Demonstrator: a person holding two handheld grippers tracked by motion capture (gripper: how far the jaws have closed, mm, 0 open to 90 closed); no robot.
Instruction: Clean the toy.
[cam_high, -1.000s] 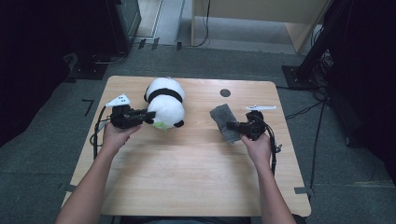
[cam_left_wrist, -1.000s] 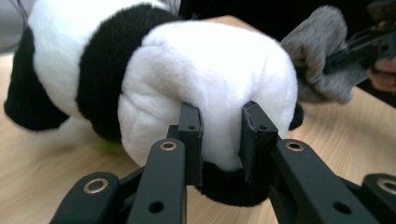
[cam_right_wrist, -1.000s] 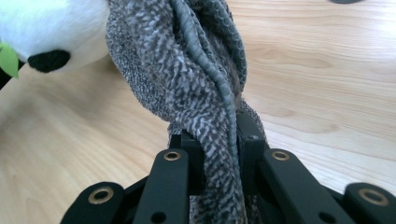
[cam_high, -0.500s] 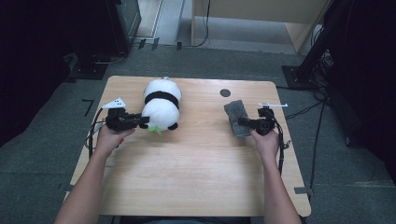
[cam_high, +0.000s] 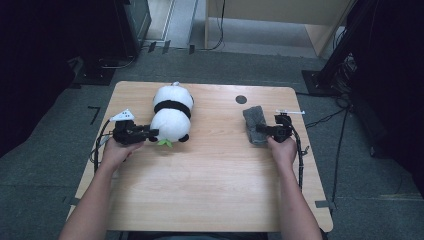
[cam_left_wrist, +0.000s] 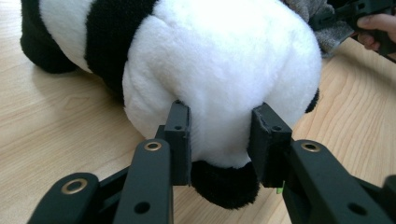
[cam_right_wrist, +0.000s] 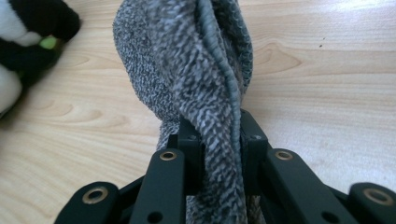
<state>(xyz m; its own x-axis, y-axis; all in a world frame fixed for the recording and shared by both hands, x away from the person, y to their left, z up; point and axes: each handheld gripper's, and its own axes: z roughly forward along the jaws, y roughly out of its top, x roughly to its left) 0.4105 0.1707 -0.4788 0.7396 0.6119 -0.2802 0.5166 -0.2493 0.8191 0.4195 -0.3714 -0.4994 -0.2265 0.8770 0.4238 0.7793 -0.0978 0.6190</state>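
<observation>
A black-and-white plush panda (cam_high: 172, 112) lies on the wooden table (cam_high: 200, 185), left of centre. My left gripper (cam_high: 154, 133) comes at it from the left; in the left gripper view the gripper (cam_left_wrist: 219, 116) has white plush (cam_left_wrist: 219, 60) bulging between its pads. Its jaws have just been opening, with the plush still touching both pads. A grey knitted cloth (cam_high: 254, 120) rests at the right of the table. My right gripper (cam_high: 260, 129) is shut on a bunched fold of that cloth (cam_right_wrist: 187, 60), pinched tight at the gripper (cam_right_wrist: 219, 126).
A small black round hole (cam_high: 241, 99) sits near the table's far edge. A thin white item (cam_high: 290, 112) lies beside the right hand. A green leaf (cam_high: 164, 143) pokes out under the panda. Cables hang off both table sides; dark equipment stands on the floor around.
The right gripper has carried the grey cloth to the right. The panda has shifted slightly left and settled on the table, and the left hand came down a little.
</observation>
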